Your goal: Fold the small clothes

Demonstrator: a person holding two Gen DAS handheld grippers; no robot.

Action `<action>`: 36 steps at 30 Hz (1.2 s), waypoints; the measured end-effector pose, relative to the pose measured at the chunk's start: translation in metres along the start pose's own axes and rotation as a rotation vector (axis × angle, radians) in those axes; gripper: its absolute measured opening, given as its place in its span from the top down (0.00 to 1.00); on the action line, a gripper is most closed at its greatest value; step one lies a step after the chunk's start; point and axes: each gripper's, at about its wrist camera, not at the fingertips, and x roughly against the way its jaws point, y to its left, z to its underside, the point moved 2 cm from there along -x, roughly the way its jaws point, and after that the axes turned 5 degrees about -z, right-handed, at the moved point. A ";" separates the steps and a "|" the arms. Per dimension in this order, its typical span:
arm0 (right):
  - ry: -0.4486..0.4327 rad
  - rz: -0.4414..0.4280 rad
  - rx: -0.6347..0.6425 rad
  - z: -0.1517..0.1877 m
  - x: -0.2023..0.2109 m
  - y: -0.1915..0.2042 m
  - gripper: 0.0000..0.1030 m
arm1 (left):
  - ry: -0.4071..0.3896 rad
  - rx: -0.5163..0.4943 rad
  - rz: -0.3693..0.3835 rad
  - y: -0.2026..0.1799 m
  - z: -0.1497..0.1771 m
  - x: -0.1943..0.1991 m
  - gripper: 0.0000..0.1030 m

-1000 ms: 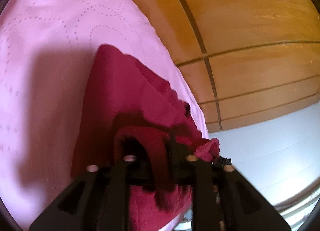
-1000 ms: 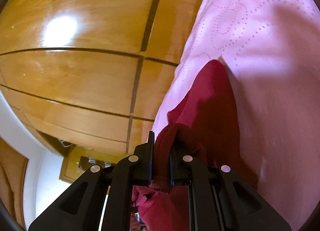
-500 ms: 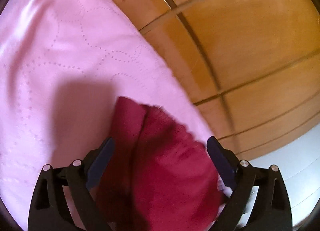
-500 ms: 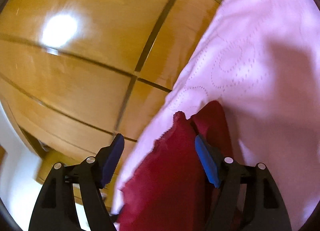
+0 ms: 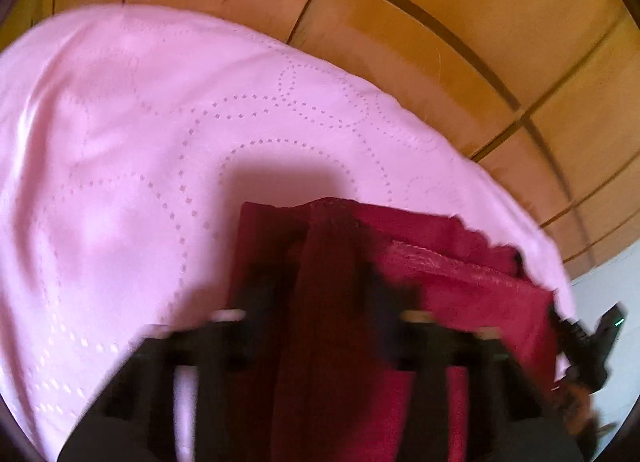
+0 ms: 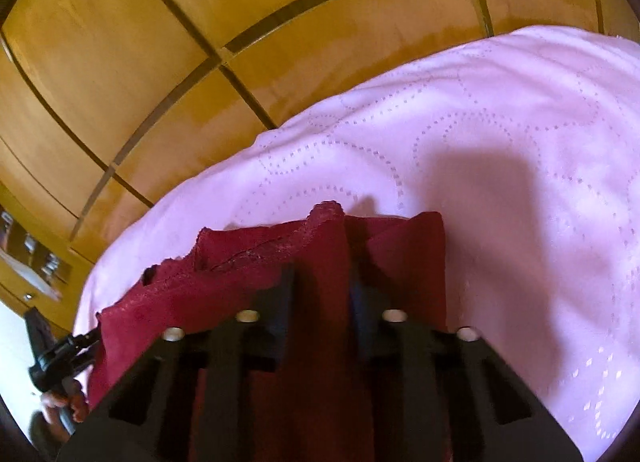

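The cloth in front of me is deep crimson red, plain, with a darker wine shade in its folds. It lies on a pale pink bedspread stitched with dotted lines that curve into overlapping rings. My two hand-held grippers are matte black with small silver studs. Behind the bed stands glossy honey-orange wood panelling crossed by darker brown grooves.

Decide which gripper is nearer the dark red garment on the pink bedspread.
Neither left nor right: both have just closed their jaws on the dark red garment. The left gripper pinches a fold at its left part, the right gripper a fold at its right part.
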 end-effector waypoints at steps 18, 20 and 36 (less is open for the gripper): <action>-0.076 0.219 0.037 -0.001 -0.023 -0.006 0.78 | -0.140 -0.002 -0.085 -0.003 -0.005 -0.022 0.75; -0.076 0.221 0.040 -0.001 -0.025 -0.006 0.78 | -0.142 -0.005 -0.083 -0.003 -0.005 -0.021 0.73; -0.105 0.241 0.058 0.000 -0.021 -0.004 0.70 | -0.285 -0.235 -0.030 -0.092 0.014 0.033 0.13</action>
